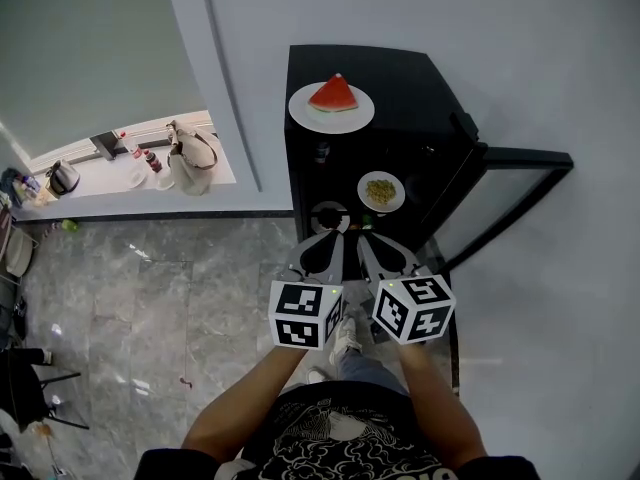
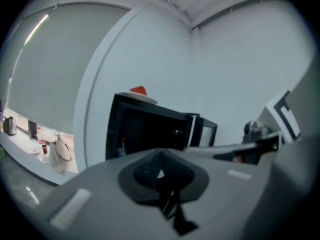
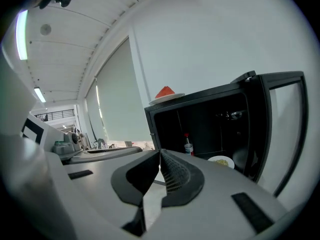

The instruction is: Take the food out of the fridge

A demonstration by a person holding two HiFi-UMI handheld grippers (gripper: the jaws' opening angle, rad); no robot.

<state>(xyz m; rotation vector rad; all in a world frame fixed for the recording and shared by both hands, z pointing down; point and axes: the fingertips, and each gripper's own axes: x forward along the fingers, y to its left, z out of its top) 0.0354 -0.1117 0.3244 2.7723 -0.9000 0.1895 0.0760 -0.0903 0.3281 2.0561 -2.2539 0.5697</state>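
Facing a black fridge (image 1: 430, 83) at the far wall, door (image 1: 528, 158) swung open to the right. Holding left tool (image 1: 335, 236) and right tool (image 1: 365, 238) side by side just before the open front, both aimed into it, touching nothing.

Keeping left tool clenched: jaw tips together, nothing between. Keeping right tool clenched and empty as well, ribbed pads (image 3: 175, 174) meeting at the tips.

Noted on the fridge top: white plate (image 1: 355, 120) bearing a red watermelon slice (image 1: 334, 95), already outside.

Noted inside, on a shelf toward the right: small white plate (image 1: 366, 202) of yellowish food (image 1: 381, 190), not yet taken out, near the tools but apart from both. Also inside, further left: upright bottle (image 3: 188, 145) with red cap.

Noted far left, on a pale counter (image 1: 110, 190): beige bag (image 1: 192, 160), kettle (image 1: 63, 176), small bottles (image 1: 140, 153). Grey marble floor (image 1: 150, 298) underfoot.
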